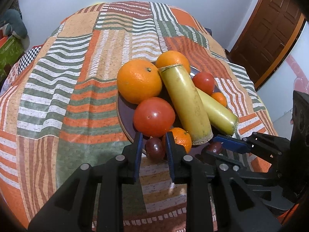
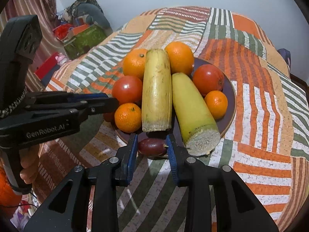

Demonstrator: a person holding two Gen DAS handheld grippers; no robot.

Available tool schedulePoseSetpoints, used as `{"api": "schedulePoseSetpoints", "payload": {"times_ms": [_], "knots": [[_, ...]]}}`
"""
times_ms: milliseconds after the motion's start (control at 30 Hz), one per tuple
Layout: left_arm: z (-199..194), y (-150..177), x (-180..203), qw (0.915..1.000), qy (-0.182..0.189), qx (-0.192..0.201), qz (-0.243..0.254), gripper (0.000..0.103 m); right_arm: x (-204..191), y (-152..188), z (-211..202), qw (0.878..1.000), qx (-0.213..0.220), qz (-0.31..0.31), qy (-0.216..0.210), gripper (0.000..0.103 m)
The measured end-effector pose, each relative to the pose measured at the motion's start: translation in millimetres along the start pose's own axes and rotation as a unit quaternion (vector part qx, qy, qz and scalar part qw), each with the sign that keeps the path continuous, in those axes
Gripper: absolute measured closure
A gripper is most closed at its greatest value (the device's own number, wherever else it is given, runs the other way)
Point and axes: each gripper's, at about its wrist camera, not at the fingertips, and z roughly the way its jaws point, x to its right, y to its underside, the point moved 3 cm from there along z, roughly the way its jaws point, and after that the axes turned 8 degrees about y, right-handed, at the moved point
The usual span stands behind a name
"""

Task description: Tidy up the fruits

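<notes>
Standing by, I am seeing through the left gripper [image 1: 154, 136] camera a brown panelled door [image 1: 270, 38] that the other camera is missing. Only the right wrist view is showing a hand [image 2: 29, 166] gripping the left tool's handle, a heap of boxes [image 2: 83, 36] by the wall, and the pale fibrous cut end of one stalk.

A dark round plate [image 2: 229, 100] is sitting on the striped patchwork tablecloth [image 2: 260, 135]. It is carrying two large oranges [image 2: 179, 58], two small mandarins [image 2: 216, 104], two glossy red round fruits [image 2: 208, 79], two thick yellow-green cut stalks [image 2: 156, 92] and two small dark purple oval fruits, both at its near rim.

The right gripper [image 2: 152, 138] is pinching one purple fruit [image 2: 152, 147] end to end; it is looking smooth and shiny, its stem stub touching the right pad. The left gripper's fingers are standing narrowly apart around the other purple fruit [image 1: 154, 147], and I cannot tell whether the pads are pressing it.
</notes>
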Motion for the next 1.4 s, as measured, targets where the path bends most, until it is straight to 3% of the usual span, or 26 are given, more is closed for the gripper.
{"api": "schedulePoseSetpoints", "payload": {"times_ms": [100, 300, 600, 767, 1033, 1100, 1267, 1400], "knots": [[-2, 2, -1, 1.0, 0.002, -0.003, -0.003, 0.077, 0, 1, -2, 1.0, 0.003, 0.0, 0.001, 0.067], [-24, 5, 3, 0.9998, 0.0, 0.018, -0.004, 0.077, 4, 1, -11, 1.0, 0.004, 0.006, -0.001, 0.066], [-111, -10, 25, 0.9922, -0.033, 0.121, 0.002, 0.077, 5, -8, -77, 0.997, 0.078, 0.004, 0.016, 0.066], [-161, -9, 54, 0.9823, -0.047, 0.179, 0.025, 0.077, 6, -16, -129, 0.99, 0.14, 0.009, 0.026, 0.066], [-232, 8, 103, 0.9617, -0.059, 0.262, 0.056, 0.077, -9, -20, -216, 0.965, 0.256, 0.01, 0.049, 0.066], [-247, 13, 114, 0.9562, -0.053, 0.281, 0.06, 0.074, -14, -19, -232, 0.959, 0.279, 0.009, 0.056, 0.066], [-275, 27, 137, 0.94, -0.065, 0.326, 0.077, 0.055, -26, -15, -263, 0.945, 0.322, 0.007, 0.059, 0.066], [-291, 39, 150, 0.9305, -0.068, 0.349, 0.088, 0.049, -31, -8, -278, 0.933, 0.351, 0.01, 0.076, 0.039]]}}
